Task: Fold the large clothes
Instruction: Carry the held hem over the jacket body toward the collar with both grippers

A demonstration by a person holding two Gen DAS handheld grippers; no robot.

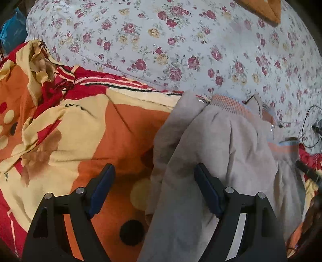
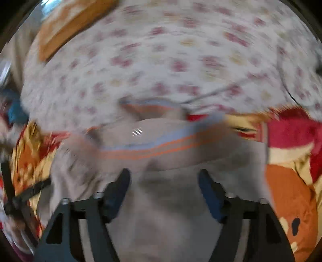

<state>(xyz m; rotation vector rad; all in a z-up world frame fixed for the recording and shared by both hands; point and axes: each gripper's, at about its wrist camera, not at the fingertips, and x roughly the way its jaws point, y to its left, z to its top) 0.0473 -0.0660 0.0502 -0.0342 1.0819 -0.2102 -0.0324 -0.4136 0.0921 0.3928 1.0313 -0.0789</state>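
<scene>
The right gripper (image 2: 164, 181) is seen with jaws spread above the grey jacket (image 2: 171, 211), which is laid on the patterned blanket (image 2: 291, 191); the view is blurred.

A bed filled almost all of both views, spread with a pale floral sheet (image 1: 181, 50) printed in dark red roses. Nearer than the sheet lay a rumpled blanket (image 1: 124, 129) in orange, cream and red with dark spots. At the sheet's far edge sat an orange-brown wooden piece (image 1: 267, 10), perhaps a headboard. Beyond the sheet's left corner something blue (image 1: 12, 34) showed in shadow. A thin black cable (image 1: 308, 125) looped on the sheet's right side. The light was soft and dim.
</scene>
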